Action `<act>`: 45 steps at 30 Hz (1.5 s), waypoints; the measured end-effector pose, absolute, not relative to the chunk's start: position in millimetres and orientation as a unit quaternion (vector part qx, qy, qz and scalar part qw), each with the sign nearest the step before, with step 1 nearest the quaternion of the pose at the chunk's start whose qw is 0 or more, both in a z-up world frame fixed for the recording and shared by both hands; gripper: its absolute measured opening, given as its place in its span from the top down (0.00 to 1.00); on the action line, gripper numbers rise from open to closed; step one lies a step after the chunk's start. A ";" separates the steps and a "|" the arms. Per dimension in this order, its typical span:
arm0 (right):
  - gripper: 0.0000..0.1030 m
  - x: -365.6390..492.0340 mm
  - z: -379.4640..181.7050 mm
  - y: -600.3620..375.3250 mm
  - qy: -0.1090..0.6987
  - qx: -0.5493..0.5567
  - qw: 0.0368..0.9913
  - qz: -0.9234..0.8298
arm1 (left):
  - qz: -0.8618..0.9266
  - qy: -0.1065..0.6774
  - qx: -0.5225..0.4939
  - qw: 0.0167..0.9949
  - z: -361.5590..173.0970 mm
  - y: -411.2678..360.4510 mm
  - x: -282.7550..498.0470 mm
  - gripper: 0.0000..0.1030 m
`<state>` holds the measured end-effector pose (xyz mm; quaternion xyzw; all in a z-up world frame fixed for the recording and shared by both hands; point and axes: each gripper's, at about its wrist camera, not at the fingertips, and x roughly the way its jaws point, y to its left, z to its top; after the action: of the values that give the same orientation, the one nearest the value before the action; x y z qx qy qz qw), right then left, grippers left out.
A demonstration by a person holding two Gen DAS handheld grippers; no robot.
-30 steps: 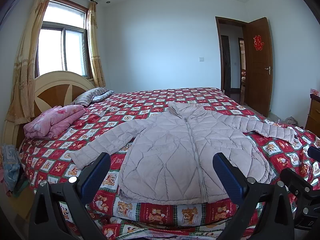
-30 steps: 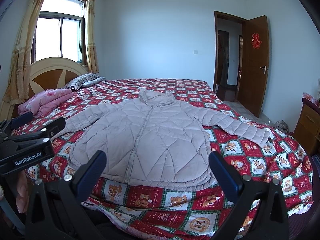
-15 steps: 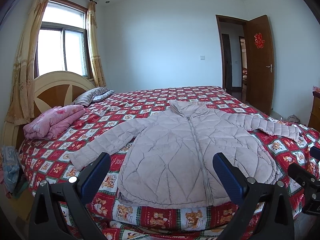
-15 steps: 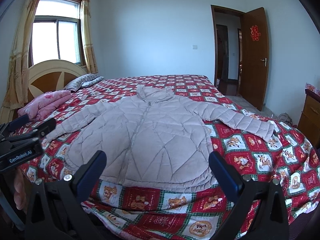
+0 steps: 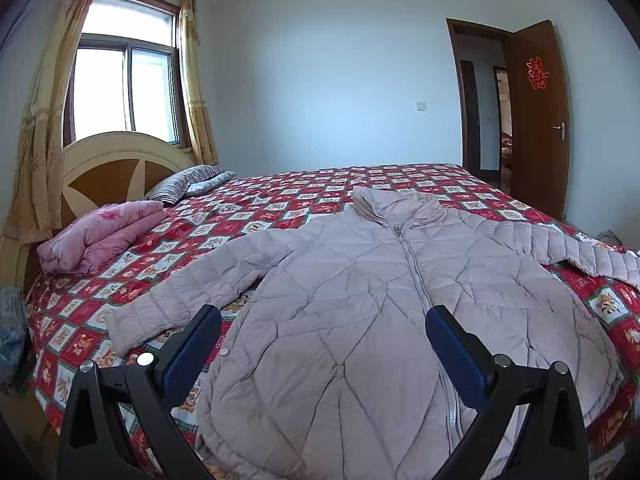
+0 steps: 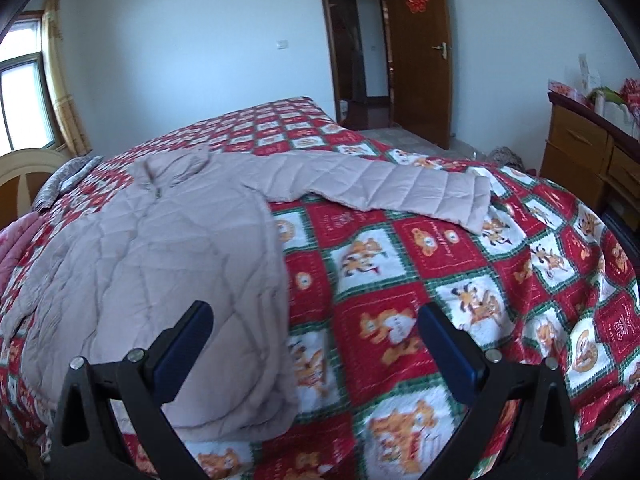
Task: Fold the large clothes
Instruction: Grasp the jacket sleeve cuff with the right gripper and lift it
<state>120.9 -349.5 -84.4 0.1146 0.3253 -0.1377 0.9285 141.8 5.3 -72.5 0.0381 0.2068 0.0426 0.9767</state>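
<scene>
The left gripper [image 5: 324,344] has its blue-padded fingers [image 5: 192,350] spread wide with nothing between them, poised above the lower front of the quilted jacket [image 5: 360,312], one finger over the hem's left corner and the other beside the zipper [image 5: 416,272]. The right gripper [image 6: 314,340] is likewise spread wide and holds nothing; its left finger sits over the jacket's right edge and its right finger over bare bedspread [image 6: 460,280]. The pale mauve jacket lies flat, front up and zipped, on the near half of the bed, collar toward the far wall. Its left sleeve [image 5: 192,284] angles out toward the headboard side, while its right sleeve [image 6: 384,192] stretches straight across the red checked bedspread toward the bed's far edge. A folded pink quilt [image 5: 100,236] and a striped pillow [image 5: 184,184] rest near the headboard [image 5: 108,168]. Beyond stand a curtained window [image 5: 124,92], an open wooden door [image 6: 420,56], and a wooden dresser [image 6: 588,156].
</scene>
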 end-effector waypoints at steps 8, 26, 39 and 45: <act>0.00 166.9 -101.7 -463.2 0.347 0.211 0.885 -0.226 | 0.037 0.251 0.062 0.965 -91.8 -10.1 227.5 0.01; 0.48 229.5 -140.4 -562.2 0.400 0.263 0.838 -0.264 | 0.115 0.275 0.105 0.949 -137.2 35.0 348.9 0.01; 0.87 220.6 -92.3 -521.0 0.352 0.190 0.878 -0.263 | 0.119 0.301 0.057 0.944 -147.2 67.6 361.8 0.01; 0.89 244.4 -62.5 -457.3 0.325 0.104 0.914 -0.220 | 0.111 0.297 0.044 0.947 -140.5 71.3 355.5 0.01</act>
<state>244.4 -457.3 -62.5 0.1035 0.3252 -0.2201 0.9139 355.5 71.3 -140.5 0.0439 0.2972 0.1112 0.9473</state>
